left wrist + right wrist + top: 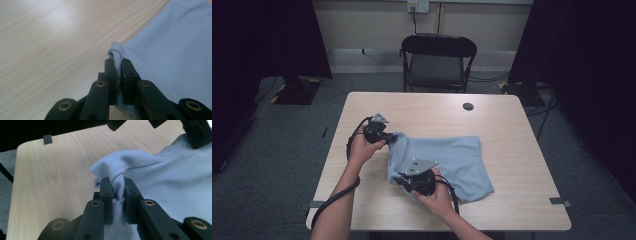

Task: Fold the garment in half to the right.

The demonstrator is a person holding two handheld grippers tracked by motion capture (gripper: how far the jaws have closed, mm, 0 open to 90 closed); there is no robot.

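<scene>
Both tools, left [388,136] and right [401,179], grip blue cloth [452,160] on wooden table [512,150].

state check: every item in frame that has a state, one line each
left gripper: shut on the light blue cloth, pinching a rolled edge.
right gripper: shut on the light blue cloth, a bunched fold between its jaws.
light blue cloth: folded, mostly flat on the table, left edge gripped at two spots.
table: bears the cloth.
folding chair: unfolded, upright behind the table.

Soft overhead light brightens the table [512,150] evenly with a pale sheen, the room's edges fall dark, and close-ups blur slightly.
</scene>
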